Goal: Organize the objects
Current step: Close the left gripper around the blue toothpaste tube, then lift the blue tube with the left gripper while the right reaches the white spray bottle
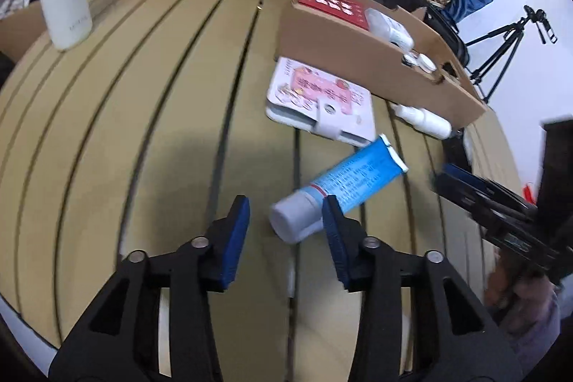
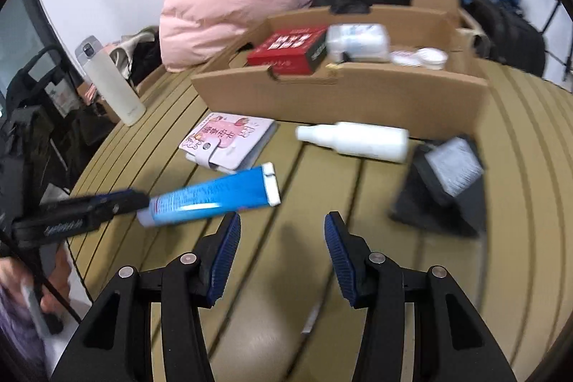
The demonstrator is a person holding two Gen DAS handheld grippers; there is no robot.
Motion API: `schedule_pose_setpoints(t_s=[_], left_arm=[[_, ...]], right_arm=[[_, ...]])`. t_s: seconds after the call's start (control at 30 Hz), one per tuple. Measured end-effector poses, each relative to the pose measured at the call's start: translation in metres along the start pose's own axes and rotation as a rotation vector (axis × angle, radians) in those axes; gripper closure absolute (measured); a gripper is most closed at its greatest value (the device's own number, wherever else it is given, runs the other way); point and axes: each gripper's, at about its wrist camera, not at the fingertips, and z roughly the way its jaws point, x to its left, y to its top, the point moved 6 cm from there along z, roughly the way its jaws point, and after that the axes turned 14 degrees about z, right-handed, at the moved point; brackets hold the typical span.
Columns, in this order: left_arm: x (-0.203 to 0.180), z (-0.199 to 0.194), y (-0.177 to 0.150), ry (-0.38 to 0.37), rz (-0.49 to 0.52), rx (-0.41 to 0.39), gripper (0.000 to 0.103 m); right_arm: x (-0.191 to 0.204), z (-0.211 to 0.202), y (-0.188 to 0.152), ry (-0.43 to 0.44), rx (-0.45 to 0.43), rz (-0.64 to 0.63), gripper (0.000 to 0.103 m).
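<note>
My left tongs (image 1: 286,213) and right tongs (image 2: 282,231) both gape, empty, over the slatted tan surface (image 1: 143,131). The blue plastic tube (image 1: 343,183) lies there near my left tongs' tips. The brown cardboard tray (image 2: 340,99) holds a red box (image 2: 290,51) and white plastic containers (image 2: 358,42).

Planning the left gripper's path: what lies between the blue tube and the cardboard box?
In the left wrist view, the pink notebook lies on the table between the blue tube and the cardboard box; a white bottle lies alongside the box's front.

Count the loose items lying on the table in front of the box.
4: the blue tube nearest the left gripper, the pink notebook behind it, the white bottle against the box, and the dark brush at right.
</note>
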Motion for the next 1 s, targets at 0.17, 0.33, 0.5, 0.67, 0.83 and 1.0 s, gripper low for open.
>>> schedule_pose_setpoints(t_s=[0.17,0.33,0.5,0.67,0.83,1.0], left_arm=[[-0.001,0.011,-0.006,-0.09,-0.121,0.027,0.067],[-0.005,0.01,0.005,-0.037,-0.074,-0.016,0.073],[-0.027,0.01,0.008,-0.067,0.029,-0.019,0.077],[-0.068,0.017,0.006,-0.161,0.156,0.022,0.099],[-0.061,0.002,0.013,-0.022,0.237,-0.061,0.085],[-0.091,0.028,0.026,-0.018,0.427,-0.048,0.051]], right_arm=[[0.026,0.039,0.007,0.001,0.041,-0.086,0.05],[0.029,0.055,0.006,-0.002,0.064,-0.089,0.054],[0.006,0.037,-0.005,0.003,0.054,-0.024,0.076],[-0.006,0.013,-0.015,0.158,0.086,0.099,0.098],[0.001,-0.001,-0.017,-0.012,-0.004,-0.042,0.098],[-0.033,-0.01,-0.01,-0.058,0.016,0.021,0.097]])
